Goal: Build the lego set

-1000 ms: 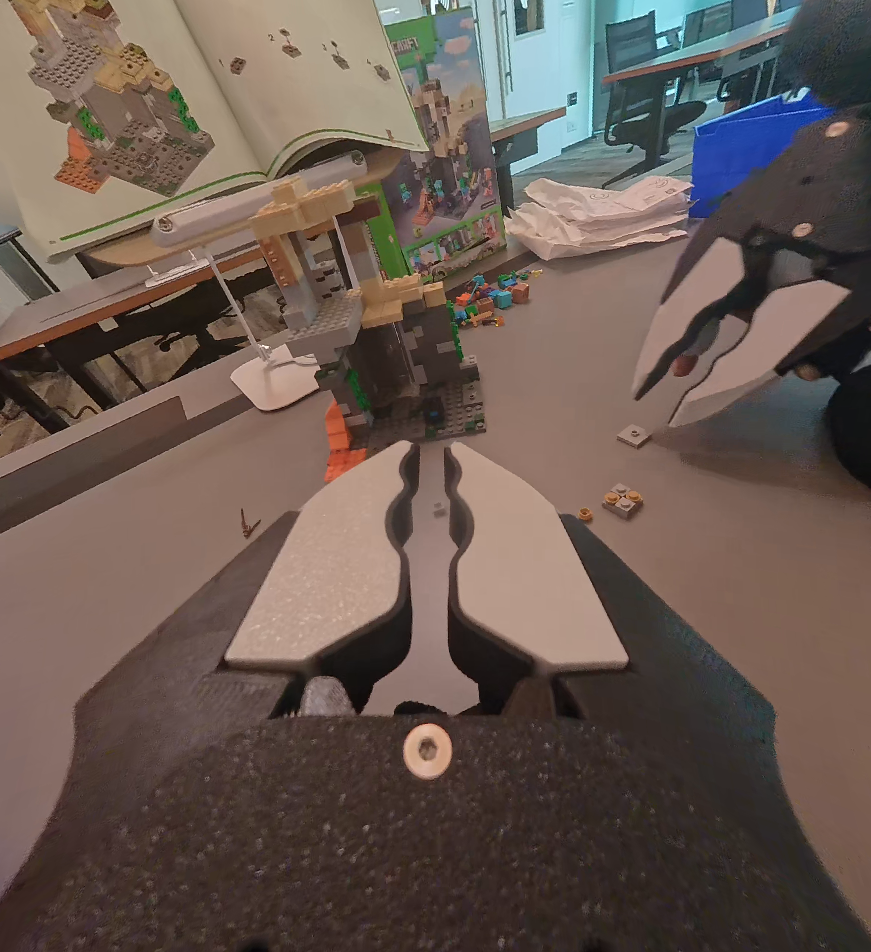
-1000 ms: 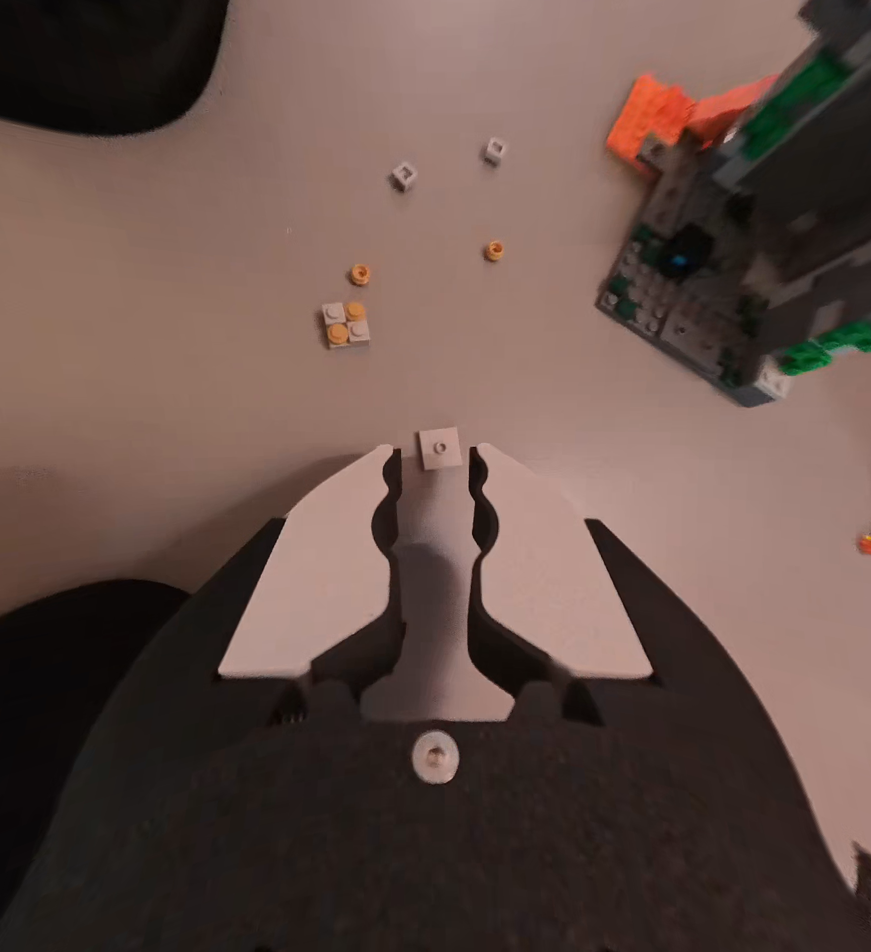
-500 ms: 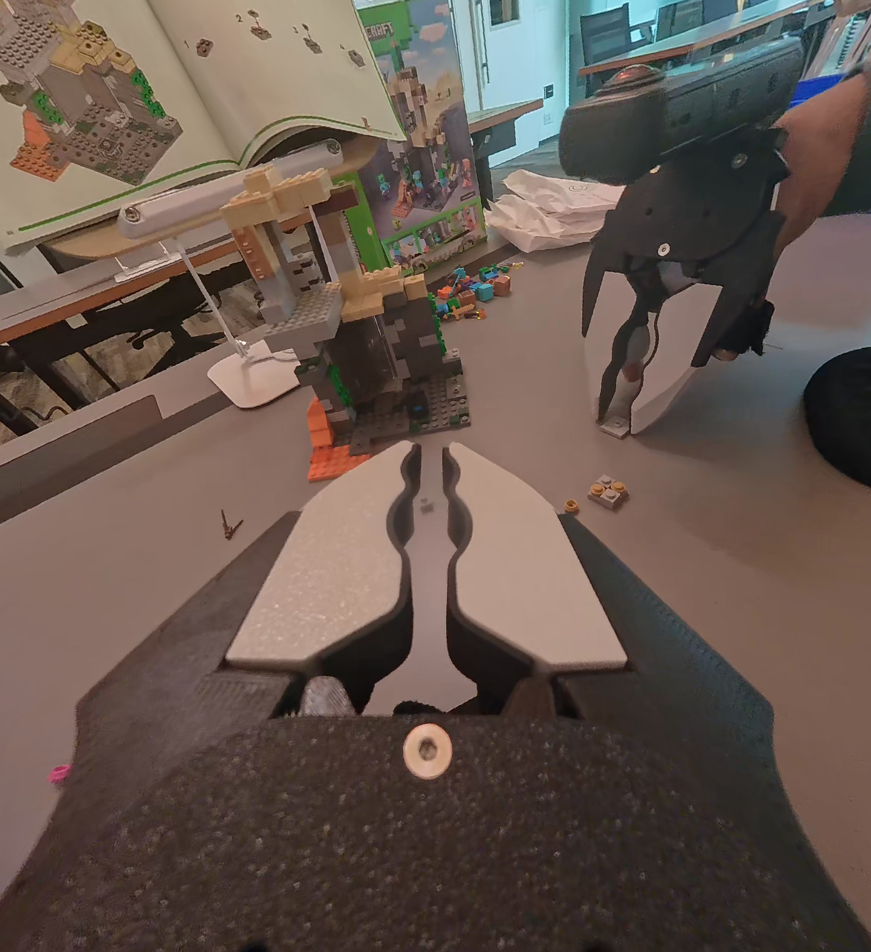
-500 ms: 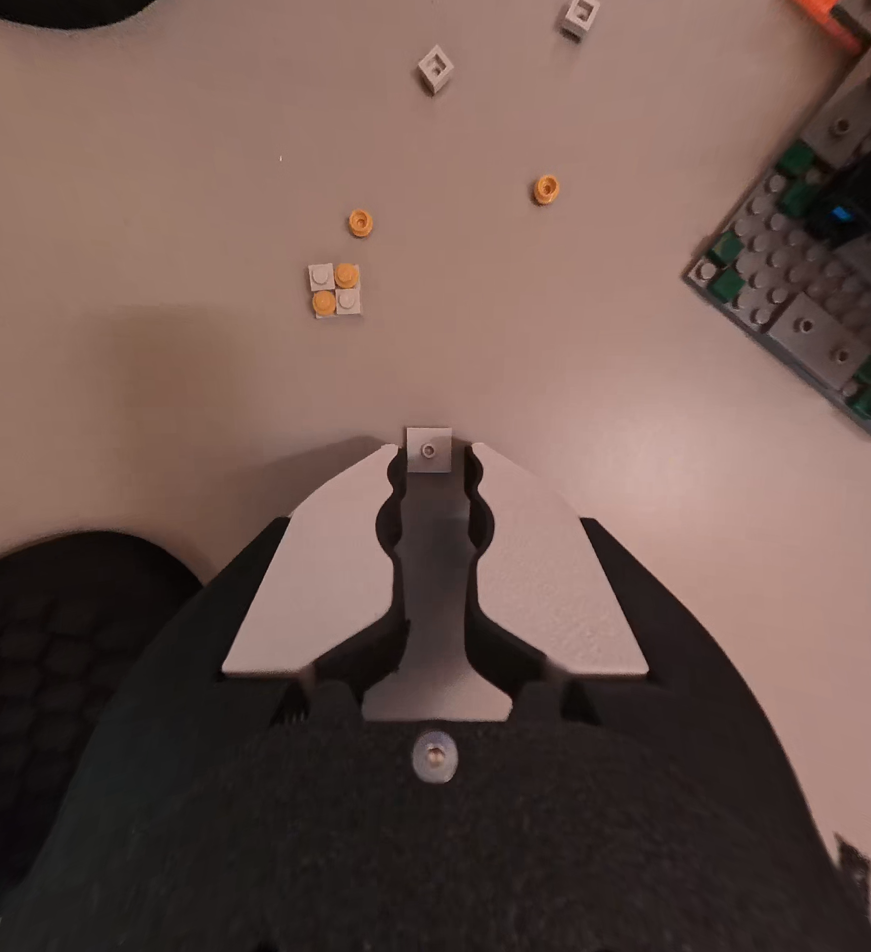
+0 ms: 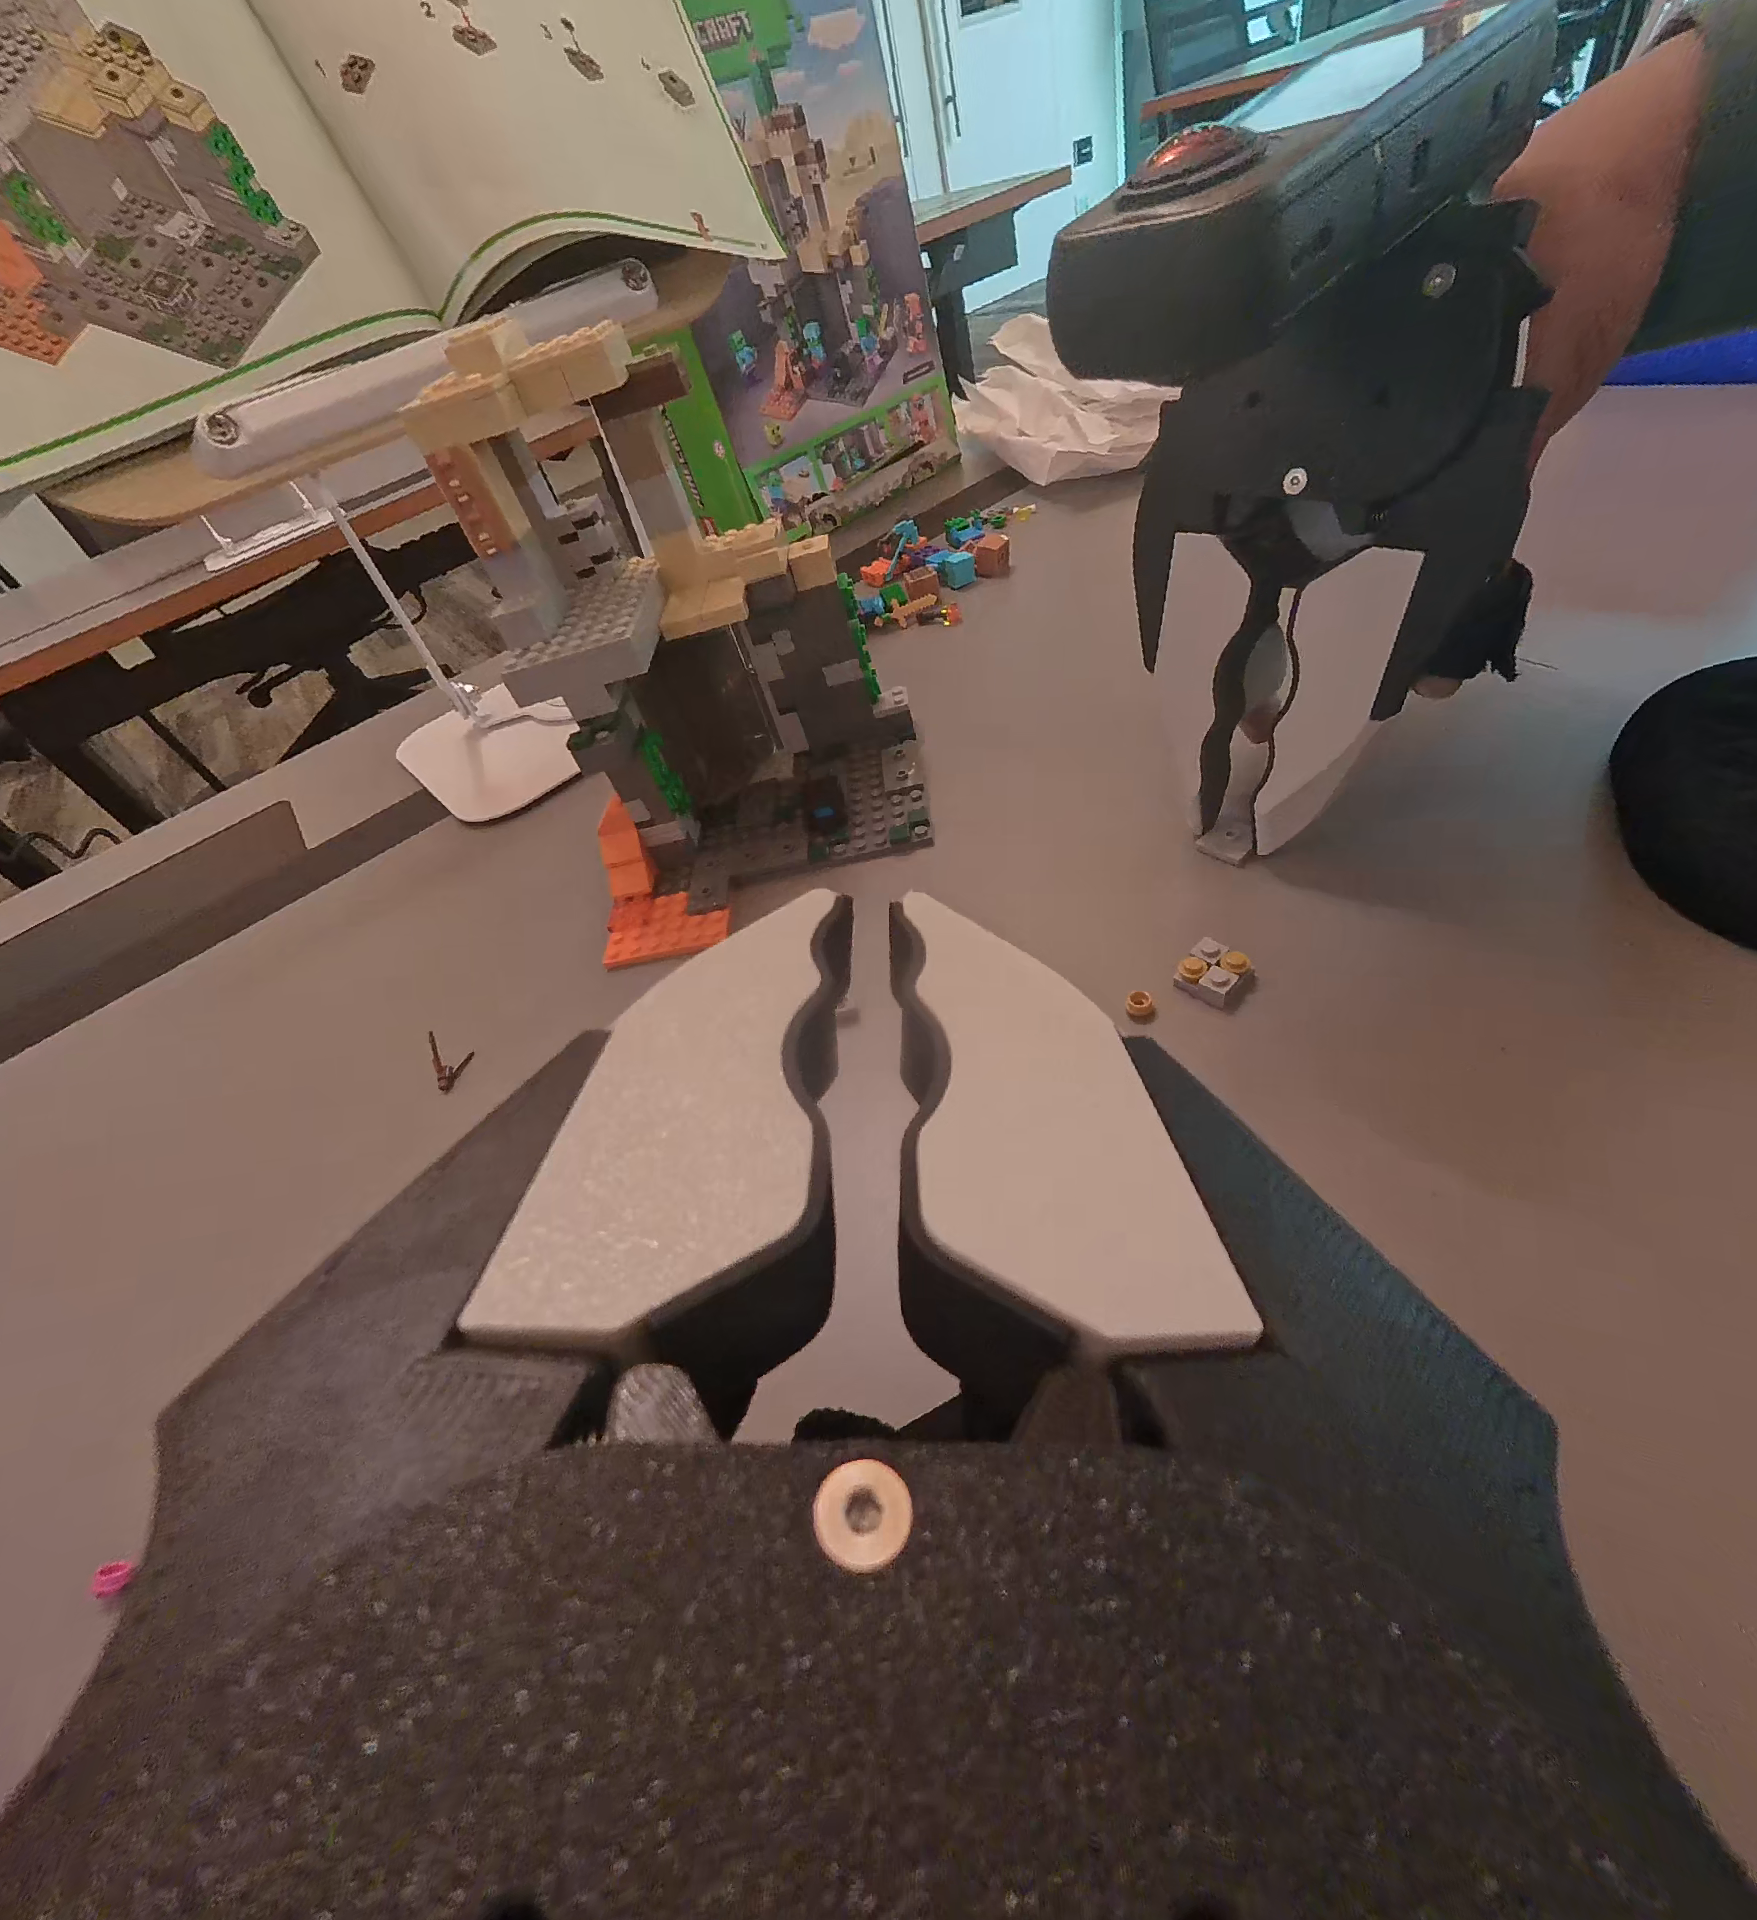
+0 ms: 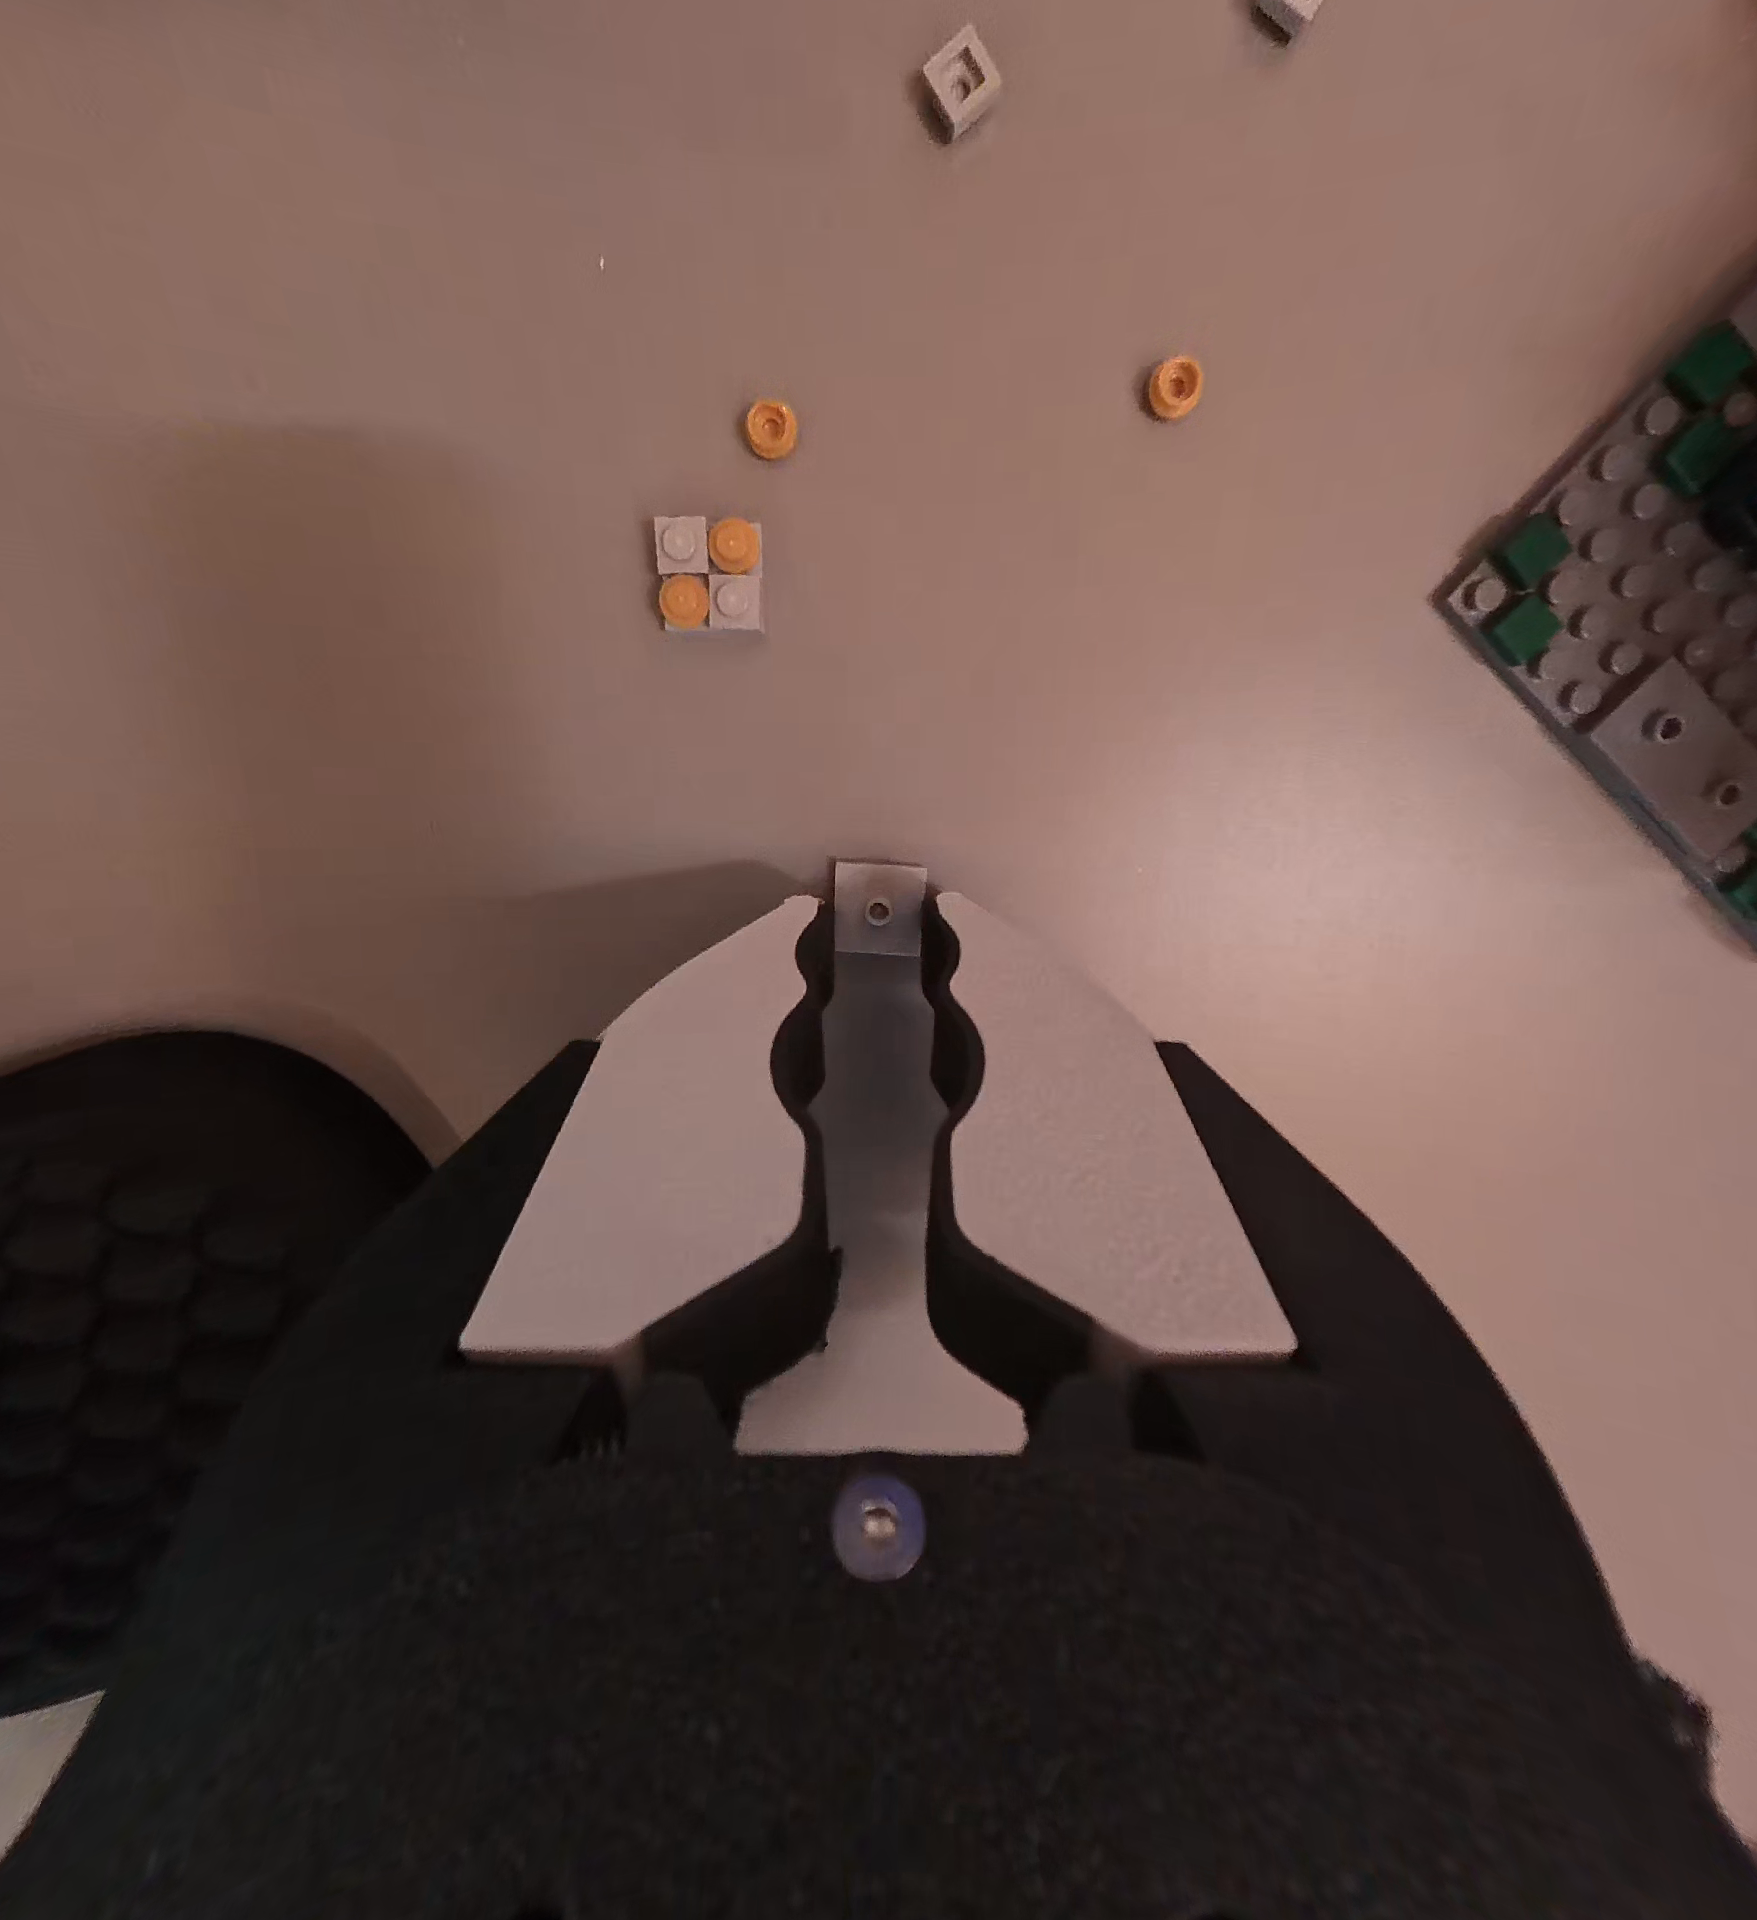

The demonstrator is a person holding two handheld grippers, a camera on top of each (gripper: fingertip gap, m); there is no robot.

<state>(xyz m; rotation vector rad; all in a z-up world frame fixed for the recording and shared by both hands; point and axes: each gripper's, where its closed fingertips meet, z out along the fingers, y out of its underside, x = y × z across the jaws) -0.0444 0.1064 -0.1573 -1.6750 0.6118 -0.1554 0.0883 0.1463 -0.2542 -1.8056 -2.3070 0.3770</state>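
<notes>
Right gripper (image 6: 876,902) straddling small flat grey square plate (image 6: 880,906) at 12 o'clock, jaws apart, lining up pickup; left gripper (image 5: 863,906) idling, jaws narrowly apart, empty.

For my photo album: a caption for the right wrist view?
Right gripper straddles a small grey tile on the table.

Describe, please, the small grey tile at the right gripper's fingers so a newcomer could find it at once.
Start at the Lego tower on the grey table; the right gripper points down at the table beside it. Between its fingertips lies the grey tile. Unlike the checkered plate and the loose orange studs nearby, it is flat, plain grey, with one centre stud.
</notes>
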